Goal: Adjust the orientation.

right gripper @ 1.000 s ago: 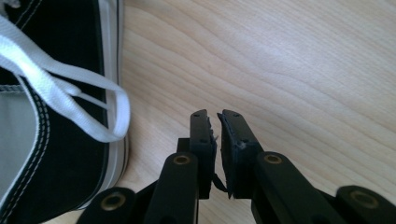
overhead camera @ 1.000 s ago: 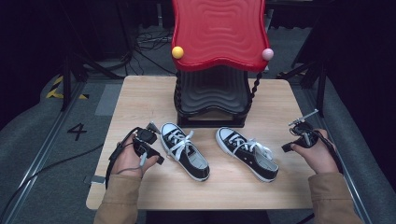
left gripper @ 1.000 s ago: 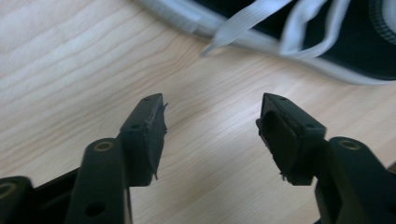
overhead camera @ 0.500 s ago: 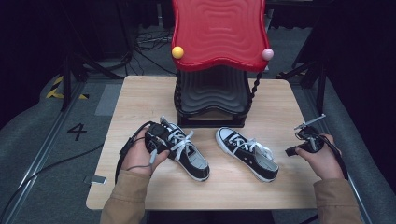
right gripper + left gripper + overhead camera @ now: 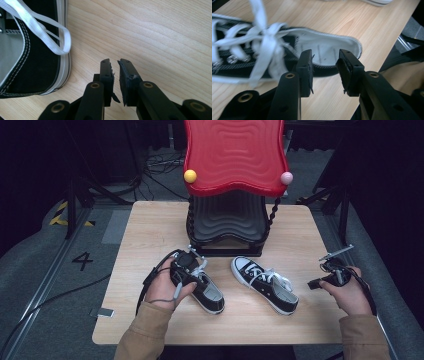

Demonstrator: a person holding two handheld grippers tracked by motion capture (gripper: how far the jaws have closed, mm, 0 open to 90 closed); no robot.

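Tan long sleeves (image 5: 150,327) at both wrists, black two-jaw grippers (image 5: 324,66) with brass-ringed screw holes, worn pads (image 5: 124,75), black trailing cable (image 5: 147,282).

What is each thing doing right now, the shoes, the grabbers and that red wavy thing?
Left shoe: upright on the table, laces tied, left gripper over it.
Right shoe: upright on the table, laces tied, untouched.
Left gripper: open, jaws at the left shoe's side wall, nothing gripped.
Right gripper: nearly closed, empty, beside the right shoe.
Red rack: standing at the table's back, shelves empty.
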